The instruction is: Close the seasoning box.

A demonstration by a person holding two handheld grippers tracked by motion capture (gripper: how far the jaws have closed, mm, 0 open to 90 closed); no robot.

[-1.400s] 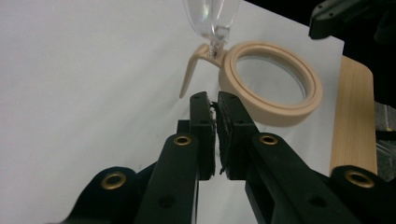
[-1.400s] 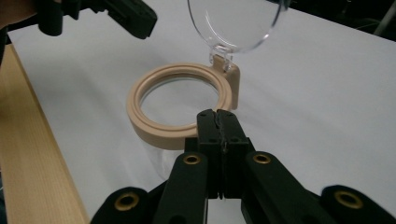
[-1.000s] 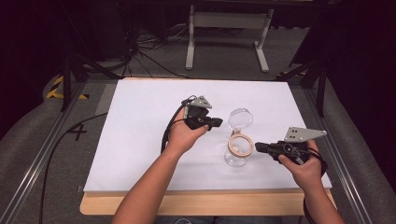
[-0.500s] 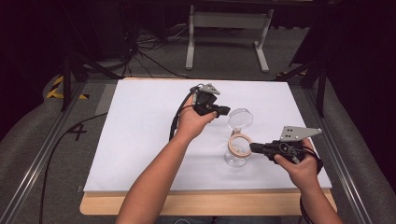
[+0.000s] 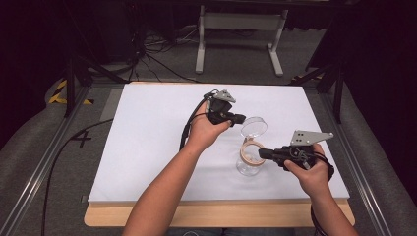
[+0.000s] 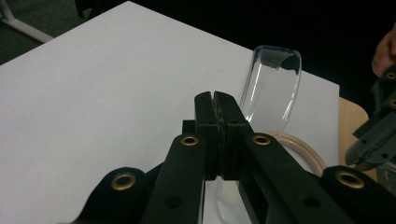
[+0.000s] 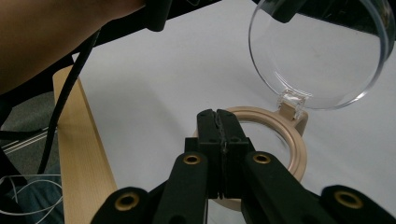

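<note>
I see the clear jar [image 5: 250, 160] standing on the white table [image 5: 147, 147], toward its near right part, hinged lid [image 5: 254, 127] tipped up. My left gripper [image 5: 239, 118] meets the lid edge, jaws pressed together; my right gripper [image 5: 261, 153], jaws likewise together, sits at the jar's tan rim [image 7: 299, 149]. Beyond the table lie grey carpet [image 5: 162, 73] and cables [image 5: 147, 49].

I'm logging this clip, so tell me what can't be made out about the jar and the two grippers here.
- Right gripper view: the right gripper covers the near rim of the beige collar; a grip cannot be confirmed.
- Left gripper view: the left gripper hides the lower edge of the clear hinged lid.
- High view: the clear jar is too small to show any contents.
</note>
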